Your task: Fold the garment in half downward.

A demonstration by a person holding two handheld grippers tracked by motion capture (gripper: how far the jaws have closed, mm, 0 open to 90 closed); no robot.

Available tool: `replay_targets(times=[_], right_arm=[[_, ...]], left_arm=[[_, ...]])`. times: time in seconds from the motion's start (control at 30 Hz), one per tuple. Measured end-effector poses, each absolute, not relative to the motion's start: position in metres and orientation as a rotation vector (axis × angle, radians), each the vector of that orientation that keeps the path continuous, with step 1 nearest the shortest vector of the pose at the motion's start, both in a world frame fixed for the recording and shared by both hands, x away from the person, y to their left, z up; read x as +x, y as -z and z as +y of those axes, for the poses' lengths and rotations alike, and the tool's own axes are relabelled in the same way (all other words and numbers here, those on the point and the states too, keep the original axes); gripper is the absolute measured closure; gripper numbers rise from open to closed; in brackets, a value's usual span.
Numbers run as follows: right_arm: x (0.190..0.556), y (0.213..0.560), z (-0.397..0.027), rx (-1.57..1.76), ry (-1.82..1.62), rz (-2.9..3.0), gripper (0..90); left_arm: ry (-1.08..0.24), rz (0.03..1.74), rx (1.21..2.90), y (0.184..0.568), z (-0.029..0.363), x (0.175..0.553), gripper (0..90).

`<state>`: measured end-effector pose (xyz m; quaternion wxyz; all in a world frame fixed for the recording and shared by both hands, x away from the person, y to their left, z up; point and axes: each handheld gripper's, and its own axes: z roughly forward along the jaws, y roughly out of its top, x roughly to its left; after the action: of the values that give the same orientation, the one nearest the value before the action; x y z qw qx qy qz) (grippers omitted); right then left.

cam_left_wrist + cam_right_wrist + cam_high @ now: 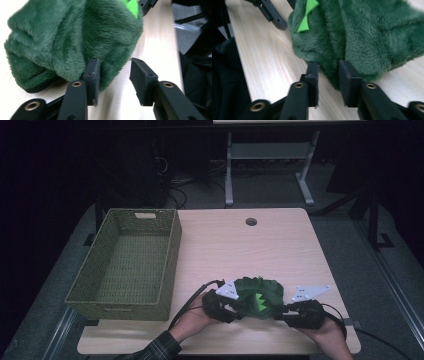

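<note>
A dark green plush toy [260, 295] with a light green felt piece [261, 302] lies on the wooden table [240, 250] near its front edge. My left gripper [235, 307] stands at the toy's left side and my right gripper [282, 312] at its right side. In the left gripper view the plush [75, 32] bulges against one pad while the other pad stands apart; the left gripper [115, 75] is open. In the right gripper view a lobe of the plush [367, 32] hangs between the parted jaws of the right gripper [328, 75], which is open.
A green woven basket [170, 265] with nothing in it stands at the table's left side. A round cable hole [251, 222] sits near the far edge. Beyond the table are a white desk frame [270, 165] and dark floor.
</note>
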<state>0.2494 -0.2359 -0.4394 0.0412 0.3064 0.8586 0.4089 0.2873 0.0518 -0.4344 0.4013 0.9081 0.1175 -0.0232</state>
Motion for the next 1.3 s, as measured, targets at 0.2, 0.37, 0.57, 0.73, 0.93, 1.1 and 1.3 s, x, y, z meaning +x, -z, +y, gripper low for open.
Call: replay_targets(times=[0.2,0.37,0.57,0.73,0.93,1.1,1.3], right_arm=[[0.239,0.431,-0.236,0.913,-1.269,2.622,58.2],[0.242,0.422,-0.238,0.908,-1.308,2.568,74.4],[0.264,0.428,-0.234,0.940,-1.257,2.571,88.5],[0.275,0.446,-0.229,0.971,-1.164,2.617,89.7],[0.280,0.459,-0.225,0.979,-1.105,2.643,89.9],[0.281,0.467,-0.221,0.979,-1.075,2.670,89.9],[0.278,0.464,-0.228,0.985,-1.062,2.657,89.8]], left_arm=[[0.053,0.293,2.293,0.425,0.059,0.285,55.4],[0.020,0.298,2.260,0.415,0.059,0.290,67.6],[-0.024,0.345,2.272,0.420,0.048,0.304,88.4],[-0.034,0.417,2.342,0.441,0.039,0.316,89.6],[-0.045,0.422,2.402,0.456,0.031,0.322,89.7],[-0.070,0.422,2.418,0.461,0.025,0.323,89.7],[-0.068,0.423,2.409,0.457,0.031,0.321,89.5]])
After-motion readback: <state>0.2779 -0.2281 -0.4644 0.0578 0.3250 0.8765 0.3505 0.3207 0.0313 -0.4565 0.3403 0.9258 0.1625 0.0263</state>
